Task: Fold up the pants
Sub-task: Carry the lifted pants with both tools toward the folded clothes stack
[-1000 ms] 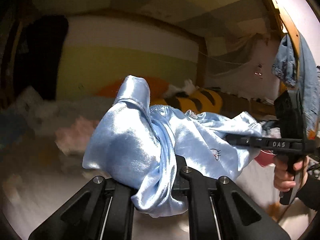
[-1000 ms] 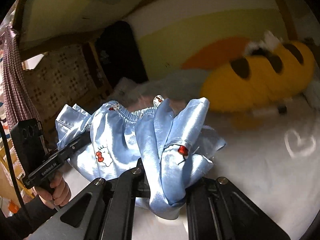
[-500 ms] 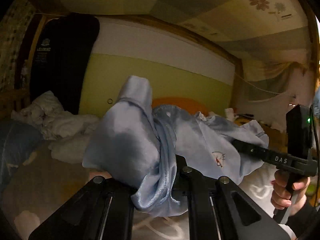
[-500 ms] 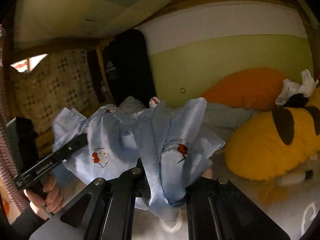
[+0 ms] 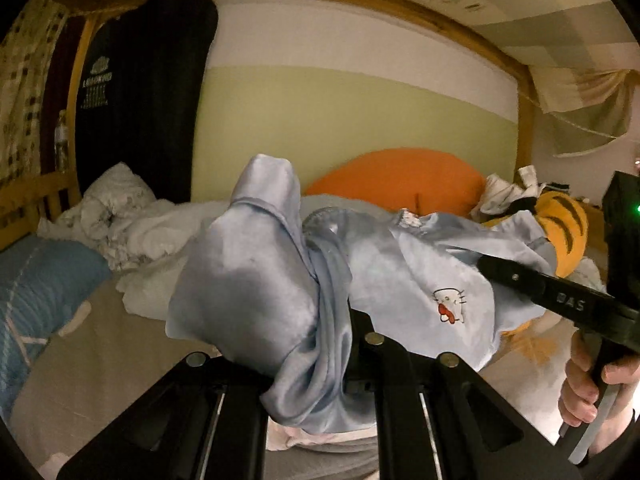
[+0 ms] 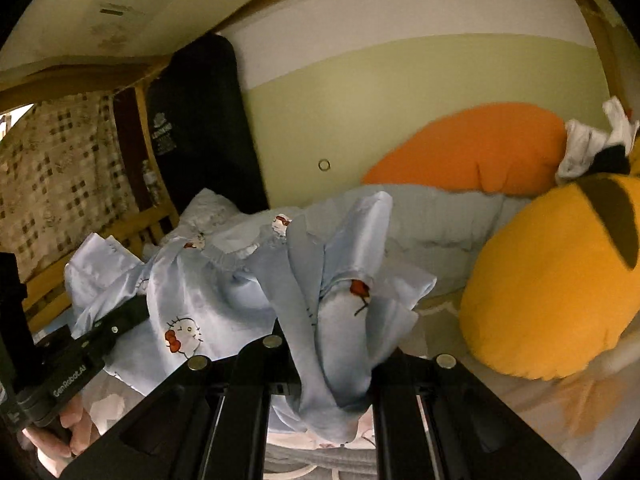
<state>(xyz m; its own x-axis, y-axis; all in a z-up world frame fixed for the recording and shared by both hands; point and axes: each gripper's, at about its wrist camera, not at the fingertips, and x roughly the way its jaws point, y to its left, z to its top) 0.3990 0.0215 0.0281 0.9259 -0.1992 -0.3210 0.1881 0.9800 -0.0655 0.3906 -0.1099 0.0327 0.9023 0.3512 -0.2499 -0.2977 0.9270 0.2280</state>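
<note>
Bedding and an orange pillow point(image 5: 400, 176) fill the space beyond the left gripper point(image 5: 320, 360), which is clamped on a bunched edge of the pale blue satin pants point(image 5: 248, 288). From the right wrist, the right gripper point(image 6: 332, 364) pinches another bunch; slick satin could slide free. Only this view shows the yellow plush point(image 6: 552, 288) beside it.

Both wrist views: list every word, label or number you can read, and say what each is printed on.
"GenRobot.AI": on the side of the left gripper, seen in the right wrist view.
"DAS" (first letter unsure): on the side of the right gripper, seen in the left wrist view.
Pale logo and lines of print on the black bag against the wall: too blurred to read.
Pants: cartoon cat faces only, no words.
</note>
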